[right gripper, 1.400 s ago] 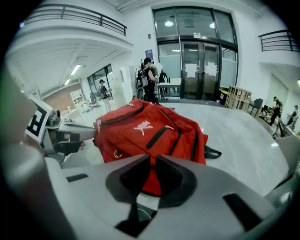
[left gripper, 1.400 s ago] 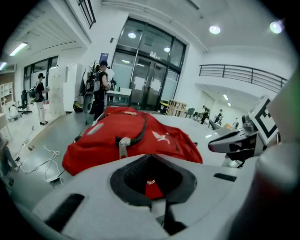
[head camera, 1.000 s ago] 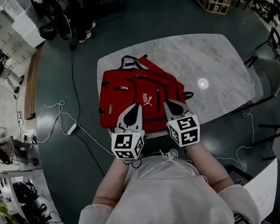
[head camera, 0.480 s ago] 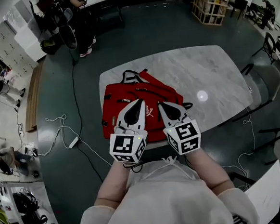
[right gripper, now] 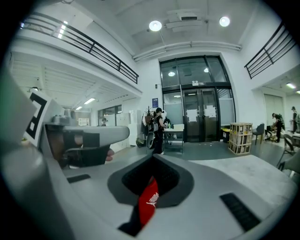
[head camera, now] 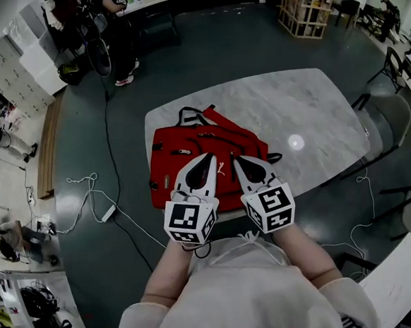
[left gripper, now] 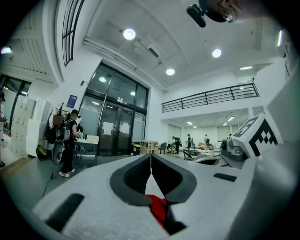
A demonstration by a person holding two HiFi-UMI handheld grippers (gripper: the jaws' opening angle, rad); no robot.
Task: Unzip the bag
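A pale marble table (head camera: 314,109) is filling the middle of the head view, running from 9 o'clock round to 3 o'clock. The red bag (head camera: 184,165) is lying flat on its 9 o'clock half, near the edge closest to the person, with its black handle pointing toward 12 o'clock. Both grippers are hovering over the bag's 6 o'clock part, side by side. The left gripper (head camera: 208,157) is pointing toward 12 o'clock with its jaws pressed together at the tips and gripping nothing; in its own view only a sliver of red fabric (left gripper: 158,208) is showing through the gap behind them. The right gripper (head camera: 237,160), at 3 o'clock of the left, is likewise keeping its jaws closed and empty, with the bag's white logo (right gripper: 151,200) peeking through.
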